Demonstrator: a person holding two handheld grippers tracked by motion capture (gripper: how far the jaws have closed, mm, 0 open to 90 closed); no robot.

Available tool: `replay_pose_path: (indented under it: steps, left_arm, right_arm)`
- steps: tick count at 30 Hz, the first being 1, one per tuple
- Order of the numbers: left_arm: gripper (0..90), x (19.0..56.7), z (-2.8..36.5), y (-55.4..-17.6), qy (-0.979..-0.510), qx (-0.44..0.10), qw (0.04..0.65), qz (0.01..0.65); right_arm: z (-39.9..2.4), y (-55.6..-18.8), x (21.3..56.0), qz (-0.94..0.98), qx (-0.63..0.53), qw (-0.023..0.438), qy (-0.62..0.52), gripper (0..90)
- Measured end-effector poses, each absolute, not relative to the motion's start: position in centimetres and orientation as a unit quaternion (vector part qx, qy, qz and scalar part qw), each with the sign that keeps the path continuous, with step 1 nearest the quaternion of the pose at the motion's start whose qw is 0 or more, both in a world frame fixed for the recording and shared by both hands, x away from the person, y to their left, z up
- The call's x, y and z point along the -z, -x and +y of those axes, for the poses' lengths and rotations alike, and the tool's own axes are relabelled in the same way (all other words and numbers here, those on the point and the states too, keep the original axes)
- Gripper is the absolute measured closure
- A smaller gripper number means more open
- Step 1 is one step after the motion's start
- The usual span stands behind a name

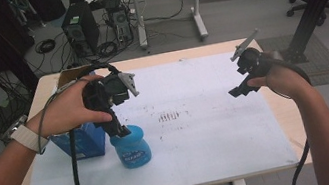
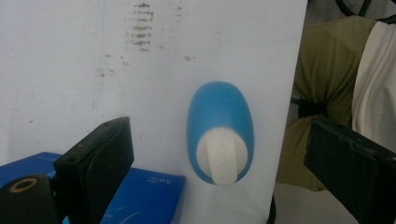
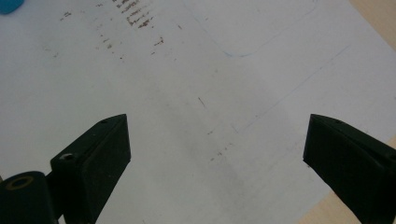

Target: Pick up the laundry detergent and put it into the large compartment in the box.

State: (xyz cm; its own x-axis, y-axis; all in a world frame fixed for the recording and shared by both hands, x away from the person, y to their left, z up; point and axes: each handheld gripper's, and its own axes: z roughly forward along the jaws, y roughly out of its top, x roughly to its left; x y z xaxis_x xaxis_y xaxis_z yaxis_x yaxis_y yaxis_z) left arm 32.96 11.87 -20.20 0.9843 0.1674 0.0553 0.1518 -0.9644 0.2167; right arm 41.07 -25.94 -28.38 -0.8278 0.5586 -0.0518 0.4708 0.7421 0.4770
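While the left tongs [image 2: 219, 154] are held wide open and empty directly above the upright blue plastic bottle with a white cap [image 2: 220, 133] on the white-papered counter [image 1: 207, 116], beside a blue cardboard box [image 1: 81, 139], and the right tongs [image 3: 217, 149] are kept open and empty well apart, the bottle could be tipped by an off-centre descent.

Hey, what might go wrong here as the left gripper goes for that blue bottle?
The left gripper hangs open right above the blue bottle, jaws wide of its white cap. If it comes down off-centre, a jaw may knock the upright bottle over. The blue box sits close beside the bottle, so the near jaw might catch it. The bottle stands near the white sheet's front edge and might slide off.
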Motion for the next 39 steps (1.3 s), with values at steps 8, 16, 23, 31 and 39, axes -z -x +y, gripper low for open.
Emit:
replay_pose_path:
  steps: [8,16,23,31,39]
  left_arm:
    - [8.5,20.7,12.1,-33.0,-0.99,-0.036,0.108,0.084]
    - [8.0,21.5,12.3,-33.1,-0.99,-0.032,0.107,0.085]
    - [8.0,22.1,12.5,-33.1,-0.99,-0.029,0.107,0.087]
    - [8.3,22.8,12.4,-33.1,-0.991,-0.025,0.101,0.081]
    - [8.4,23.7,12.5,-33.1,-0.991,-0.024,0.103,0.083]
  right_arm:
    - [-25.8,-41.2,28.5,0.929,-0.227,0.096,-0.276,7.4]
    - [-25.6,-41.2,28.5,0.93,-0.226,0.095,-0.275,7.4]
    - [-25.6,-41.2,28.5,0.93,-0.226,0.096,-0.274,7.4]
    - [-25.5,-41.2,28.5,0.93,-0.226,0.097,-0.274,7.4]
    - [-25.4,-41.2,28.4,0.93,-0.228,0.099,-0.272,7.4]
